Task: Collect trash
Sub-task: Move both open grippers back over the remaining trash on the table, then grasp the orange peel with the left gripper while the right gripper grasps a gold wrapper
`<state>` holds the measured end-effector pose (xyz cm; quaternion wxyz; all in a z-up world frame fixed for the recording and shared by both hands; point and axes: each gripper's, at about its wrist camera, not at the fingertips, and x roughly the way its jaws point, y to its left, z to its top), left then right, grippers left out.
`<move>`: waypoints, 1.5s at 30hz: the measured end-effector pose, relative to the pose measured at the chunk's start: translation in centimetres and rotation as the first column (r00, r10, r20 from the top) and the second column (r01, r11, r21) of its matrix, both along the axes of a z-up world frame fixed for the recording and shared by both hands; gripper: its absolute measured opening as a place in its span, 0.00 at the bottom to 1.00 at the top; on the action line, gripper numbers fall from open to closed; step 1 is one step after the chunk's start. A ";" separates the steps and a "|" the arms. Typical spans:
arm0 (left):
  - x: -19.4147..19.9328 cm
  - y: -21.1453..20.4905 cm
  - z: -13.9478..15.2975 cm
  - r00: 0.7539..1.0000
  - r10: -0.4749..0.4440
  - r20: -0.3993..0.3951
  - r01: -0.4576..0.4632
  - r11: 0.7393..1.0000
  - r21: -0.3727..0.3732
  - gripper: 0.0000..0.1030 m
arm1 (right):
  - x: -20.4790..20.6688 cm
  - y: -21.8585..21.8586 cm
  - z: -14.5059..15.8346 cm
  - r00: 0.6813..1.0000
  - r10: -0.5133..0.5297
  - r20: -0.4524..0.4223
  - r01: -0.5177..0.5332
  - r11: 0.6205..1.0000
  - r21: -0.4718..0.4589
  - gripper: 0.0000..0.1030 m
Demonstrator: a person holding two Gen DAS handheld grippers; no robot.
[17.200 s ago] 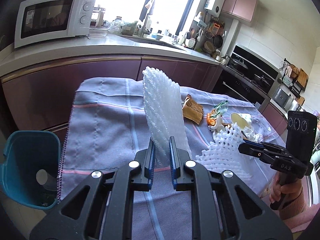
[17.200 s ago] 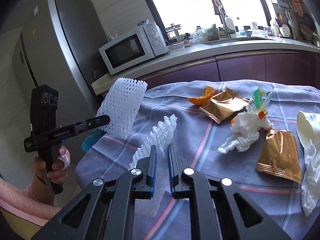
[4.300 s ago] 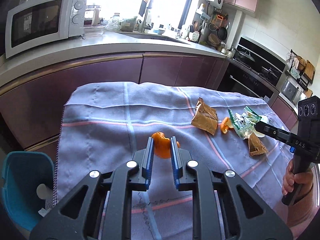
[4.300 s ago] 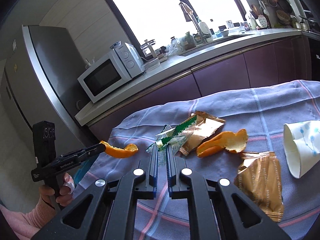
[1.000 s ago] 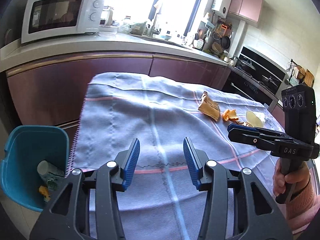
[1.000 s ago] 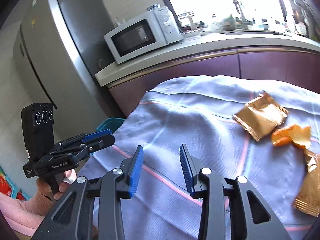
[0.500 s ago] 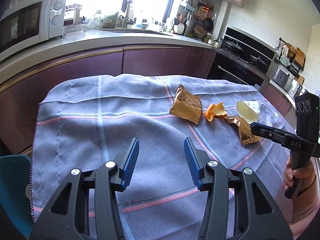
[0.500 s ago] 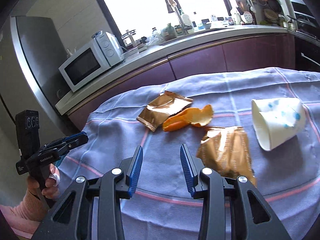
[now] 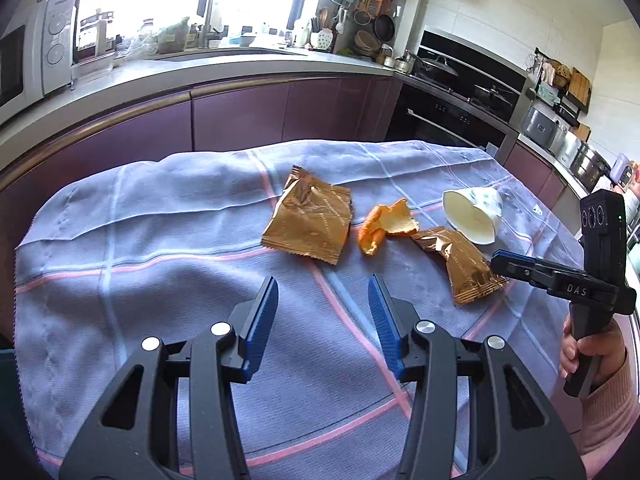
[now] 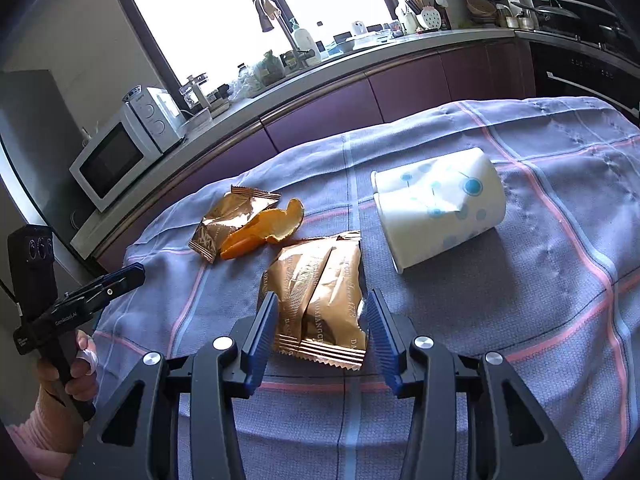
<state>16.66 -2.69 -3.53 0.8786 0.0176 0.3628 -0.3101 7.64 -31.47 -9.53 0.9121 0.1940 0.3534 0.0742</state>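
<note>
Gold foil wrapper [image 9: 310, 220], crumpled, lies at centre frame on the checked purple cloth [image 9: 120, 240]; left gripper [image 9: 323, 312] spread wide, empty. Rightward: orange peel [image 9: 384, 226], second gold wrapper [image 10: 320, 300] between the right gripper's [image 10: 320, 330] wide-spread empty fingers, tipped white dotted paper cup [image 10: 438, 212].

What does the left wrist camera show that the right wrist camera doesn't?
Only the left wrist view shows the oven and the inside of the paper cup. Only the right wrist view shows the whole microwave, and the near gold wrapper between the open right gripper fingers. Both show the far gold wrapper, the orange peel, the checked cloth and the open left gripper.
</note>
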 end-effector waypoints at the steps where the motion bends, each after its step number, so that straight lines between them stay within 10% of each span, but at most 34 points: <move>1: 0.2 -0.7 0.1 1.000 -0.011 0.001 0.011 1.000 0.004 0.45 | 0.1 -0.1 -0.2 1.000 0.002 -0.004 -0.002 1.000 0.004 0.44; 20: 4.7 -10.1 -2.7 0.989 -0.105 -0.101 0.113 0.991 0.077 0.42 | 0.8 -0.9 -1.1 0.999 0.046 -0.018 -0.044 0.994 0.100 0.42; 26: 6.2 -10.5 -3.8 0.981 -0.097 -0.169 0.107 0.993 0.052 0.19 | 0.8 -0.7 -1.2 0.998 0.066 -0.016 -0.064 0.992 0.112 0.27; 36: 4.5 -9.7 -2.9 0.989 -0.089 -0.117 0.096 0.993 0.062 0.16 | 0.5 0.0 -0.9 0.996 0.094 0.002 -0.094 0.989 0.112 0.03; 45: 2.3 -6.9 -1.3 0.994 -0.071 -0.083 0.073 0.997 0.022 0.15 | 0.6 0.0 -0.6 0.995 0.095 -0.013 -0.093 0.988 0.123 0.35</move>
